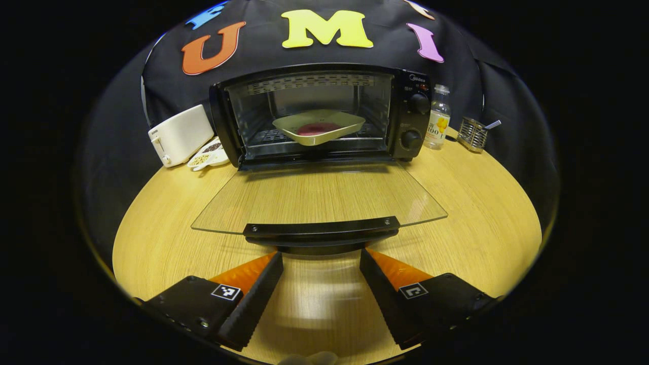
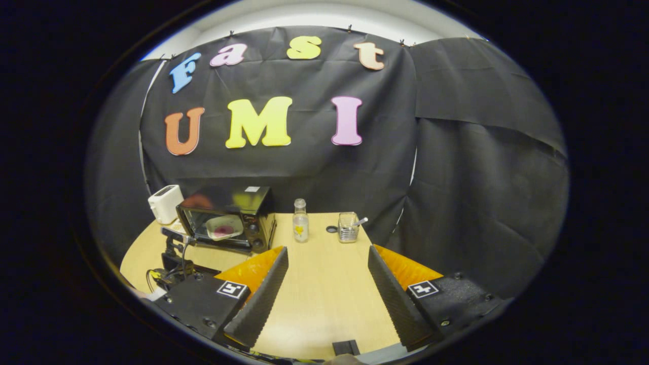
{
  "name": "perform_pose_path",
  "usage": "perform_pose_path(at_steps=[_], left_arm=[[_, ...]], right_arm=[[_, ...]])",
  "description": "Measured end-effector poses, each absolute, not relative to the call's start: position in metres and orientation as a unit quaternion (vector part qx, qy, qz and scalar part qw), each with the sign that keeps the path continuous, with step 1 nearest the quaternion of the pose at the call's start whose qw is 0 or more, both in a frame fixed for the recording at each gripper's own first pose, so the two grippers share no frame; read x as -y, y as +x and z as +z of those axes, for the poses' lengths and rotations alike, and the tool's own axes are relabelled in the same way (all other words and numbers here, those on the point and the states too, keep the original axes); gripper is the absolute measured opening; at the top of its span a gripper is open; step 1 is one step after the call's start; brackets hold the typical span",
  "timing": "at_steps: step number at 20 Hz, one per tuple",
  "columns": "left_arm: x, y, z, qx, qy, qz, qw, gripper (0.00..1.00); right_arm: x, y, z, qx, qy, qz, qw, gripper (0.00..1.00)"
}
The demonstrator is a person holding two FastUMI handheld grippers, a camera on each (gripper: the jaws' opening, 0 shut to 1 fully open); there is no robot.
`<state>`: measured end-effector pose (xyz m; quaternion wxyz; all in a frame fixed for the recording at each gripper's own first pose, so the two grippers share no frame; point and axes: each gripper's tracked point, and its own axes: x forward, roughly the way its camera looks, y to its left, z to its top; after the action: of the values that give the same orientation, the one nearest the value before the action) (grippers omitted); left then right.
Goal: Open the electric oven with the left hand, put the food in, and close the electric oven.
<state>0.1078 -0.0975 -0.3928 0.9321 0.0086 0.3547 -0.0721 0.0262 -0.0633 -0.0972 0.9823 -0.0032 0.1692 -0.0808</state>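
Wooden table [image 1: 456, 203] bears oven [image 1: 324, 111]; door [image 1: 319, 197] flat, handle [image 1: 320, 229] toward left gripper [image 1: 321, 266].

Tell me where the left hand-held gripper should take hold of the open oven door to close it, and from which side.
Grip the dark handle bar along the free front edge of the glass door, which lies flat and open. Come straight from the front, where the left hand-held gripper sits open just short of the bar. The bar sticks out past the glass, so one finger above and one below would probably hold best.
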Motion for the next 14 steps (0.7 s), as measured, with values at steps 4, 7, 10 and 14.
perform_pose_path(at_steps=[4,7,10,14], left_arm=[[0.097,0.11,-0.376,-0.348,0.008,-0.074,0.935,1.0],[0.095,0.115,-0.356,-0.331,0.006,-0.075,0.941,0.98],[0.095,0.125,-0.334,-0.31,0.007,-0.075,0.948,0.99],[0.095,0.146,-0.309,-0.281,0.02,-0.076,0.956,0.99]], right_arm=[[0.064,0.025,-0.101,-0.171,0.004,-0.082,0.982,1.0],[0.065,0.024,-0.103,-0.17,0.005,-0.084,0.982,1.0],[0.062,0.026,-0.104,-0.169,0.009,-0.081,0.982,1.0],[0.062,0.026,-0.106,-0.166,0.018,-0.08,0.983,1.0]])
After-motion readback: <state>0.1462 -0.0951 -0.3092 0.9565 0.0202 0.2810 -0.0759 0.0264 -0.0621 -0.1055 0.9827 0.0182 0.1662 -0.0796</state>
